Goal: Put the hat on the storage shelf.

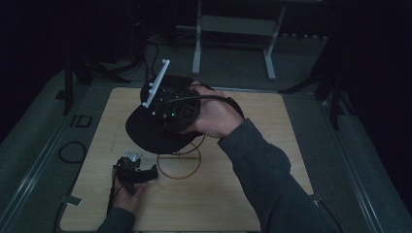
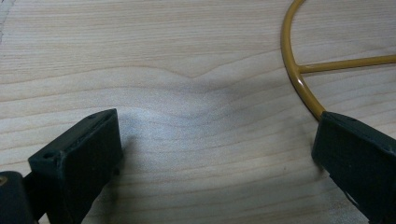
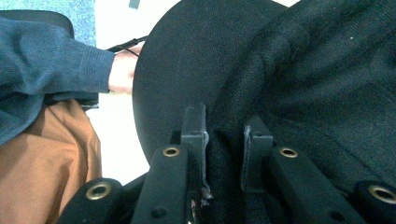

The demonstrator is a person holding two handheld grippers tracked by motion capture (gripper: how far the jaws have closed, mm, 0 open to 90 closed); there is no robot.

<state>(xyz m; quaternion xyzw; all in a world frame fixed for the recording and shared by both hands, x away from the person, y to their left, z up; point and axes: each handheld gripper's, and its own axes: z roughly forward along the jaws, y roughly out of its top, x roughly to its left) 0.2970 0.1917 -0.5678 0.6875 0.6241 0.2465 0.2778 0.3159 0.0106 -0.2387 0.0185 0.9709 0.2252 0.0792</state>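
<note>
A black cap (image 1: 148,131) hangs above the wooden table (image 1: 243,145). My right gripper (image 1: 171,115) holds it from the right, a hand wrapped round the gripper. In the right gripper view the jaws (image 3: 224,135) are shut on a fold of the cap's fabric where the brim (image 3: 187,70) meets the crown (image 3: 327,93). Below the cap stands a gold wire stand with a round base ring (image 1: 179,166). My left gripper (image 1: 150,172) rests low on the table just left of that ring. Its jaws (image 2: 215,154) stand open over bare wood, the right finger (image 2: 359,163) at the ring's rim (image 2: 292,70).
The table's edges are close on all sides, with dark floor beyond. A white frame (image 1: 233,29) stands on the floor behind the table. A cable loop (image 1: 73,151) lies off the table's left edge. The person's left hand (image 3: 122,74) and blue sleeve (image 3: 46,65) show under the cap.
</note>
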